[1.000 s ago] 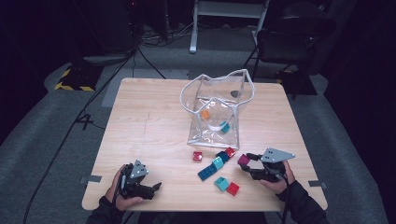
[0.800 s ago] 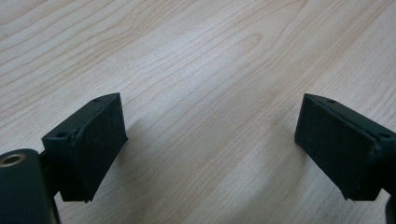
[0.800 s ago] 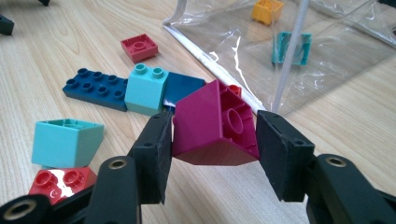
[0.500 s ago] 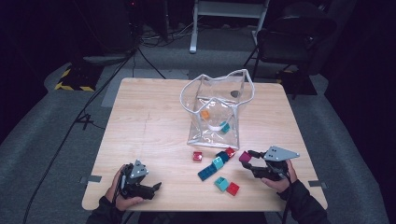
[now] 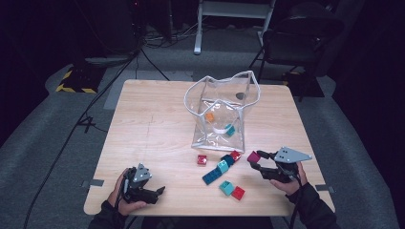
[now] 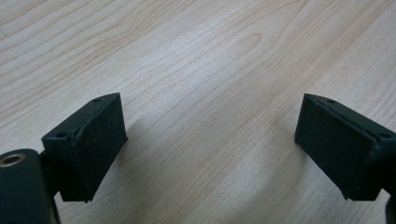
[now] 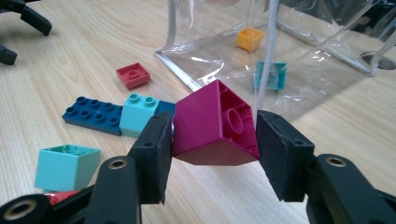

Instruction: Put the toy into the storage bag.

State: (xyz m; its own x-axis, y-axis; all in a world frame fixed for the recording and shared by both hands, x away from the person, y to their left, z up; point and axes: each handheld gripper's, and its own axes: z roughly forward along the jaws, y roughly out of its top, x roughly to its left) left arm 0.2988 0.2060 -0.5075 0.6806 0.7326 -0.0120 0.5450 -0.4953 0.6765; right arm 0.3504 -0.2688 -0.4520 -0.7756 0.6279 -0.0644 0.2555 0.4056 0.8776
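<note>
Carrying the magenta block [image 7: 215, 125] to the clear bag [image 5: 222, 112] calls for a steady lift over the rim before release. The right gripper [image 7: 210, 140] pinches it just above the table [image 5: 143, 129], tilted, stud recess facing the camera (no long axis: it is square). The left gripper [image 6: 210, 135] rests spread, empty.

— How did the left gripper [image 5: 160, 190] sit?
— Low by the table's near edge, held in the person's left hand [image 5: 123, 193], jaws spread wide with nothing between them, pointing across toward the right.
— And the right gripper [image 5: 252, 161]?
— Held in the right hand [image 5: 292, 180] near the opposite corner, pointing left, its grey plate on top. Its jaws were part closed, pads [image 7: 154, 154] pressed on either side of what they held.
</note>
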